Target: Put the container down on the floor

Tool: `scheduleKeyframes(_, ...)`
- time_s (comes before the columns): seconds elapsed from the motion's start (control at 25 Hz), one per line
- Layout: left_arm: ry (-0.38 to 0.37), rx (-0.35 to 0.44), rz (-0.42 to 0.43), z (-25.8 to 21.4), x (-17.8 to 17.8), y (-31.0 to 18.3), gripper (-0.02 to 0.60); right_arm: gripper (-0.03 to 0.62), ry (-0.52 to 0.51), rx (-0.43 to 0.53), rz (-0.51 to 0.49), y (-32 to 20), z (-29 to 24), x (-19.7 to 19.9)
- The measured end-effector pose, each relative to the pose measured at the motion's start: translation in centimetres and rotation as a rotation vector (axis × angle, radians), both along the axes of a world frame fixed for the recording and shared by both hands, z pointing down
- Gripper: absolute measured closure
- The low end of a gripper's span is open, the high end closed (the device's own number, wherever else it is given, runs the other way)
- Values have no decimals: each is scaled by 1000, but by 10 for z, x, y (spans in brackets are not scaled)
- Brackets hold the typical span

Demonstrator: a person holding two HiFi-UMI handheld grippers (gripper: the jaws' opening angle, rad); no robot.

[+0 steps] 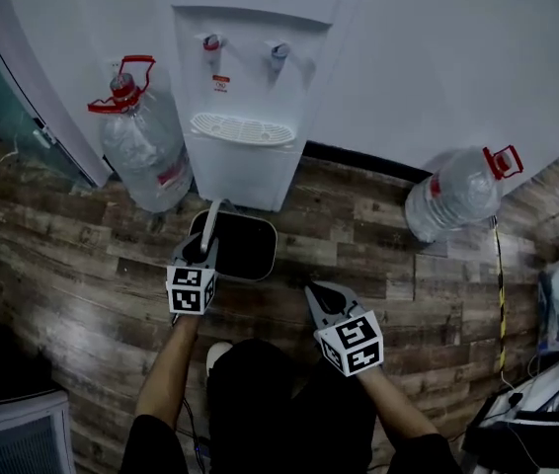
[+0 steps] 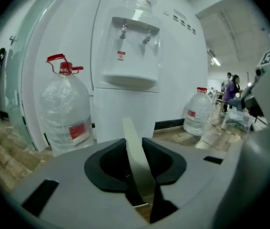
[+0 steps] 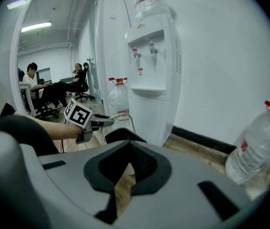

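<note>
One black rounded-square container (image 1: pixel 250 252) with white handle (image 1: pixel 211 215) on floor, two water bottles (image 1: pixel 143 151), one dispenser (image 1: pixel 250 87); left gripper (image 1: pixel 204 247) jaws apart around handle, right gripper (image 1: pixel 321 294) closed, empty.

Head view, lower centre: the left gripper (image 1: pixel 201 252) tilts downward with its jaws slightly apart. To its right, the right gripper (image 1: pixel 323 294) tilts downward with its jaw tips meeting. The left forearm (image 1: pixel 166 373) and right forearm (image 1: pixel 398 415) extend upward from the bottom edge.

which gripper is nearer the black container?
Left. Left gripper is at the container, its handle between the jaws; right gripper sits off to the right, clear of it.
</note>
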State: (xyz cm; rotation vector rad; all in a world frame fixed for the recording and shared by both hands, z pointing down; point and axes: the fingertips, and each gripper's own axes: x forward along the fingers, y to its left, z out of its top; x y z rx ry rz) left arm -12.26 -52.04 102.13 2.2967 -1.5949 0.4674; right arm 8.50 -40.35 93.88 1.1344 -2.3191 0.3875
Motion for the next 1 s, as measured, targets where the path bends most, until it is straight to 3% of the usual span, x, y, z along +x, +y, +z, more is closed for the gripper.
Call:
scheduleKeyframes(0.16, 64, 5, 25, -2, 0, 1, 480, 583, -8, 55, -9, -14, 4, -19)
scheduleKeyframes(0.32, 21, -3, 19, 3, -13, 0, 486, 583, 3, 43, -8, -18, 16, -25)
scheduleKeyframes(0.48, 31, -35, 6, 15, -32, 2, 486, 583, 25, 32, -1, -13, 24, -21)
scheduleKeyframes(0.64, 78, -85, -36, 32, -62, 2, 488, 583, 26, 26, 5, -12, 29, -23)
scheduleKeyframes(0.84, 234, -179, -152, 58, -92, 9, 488, 583, 36, 16, -1, -8, 34, -25)
scheduleKeyframes(1.0, 216, -248, -208, 82, -107, 10, 478, 583, 40, 15, 5, -3, 27, -19)
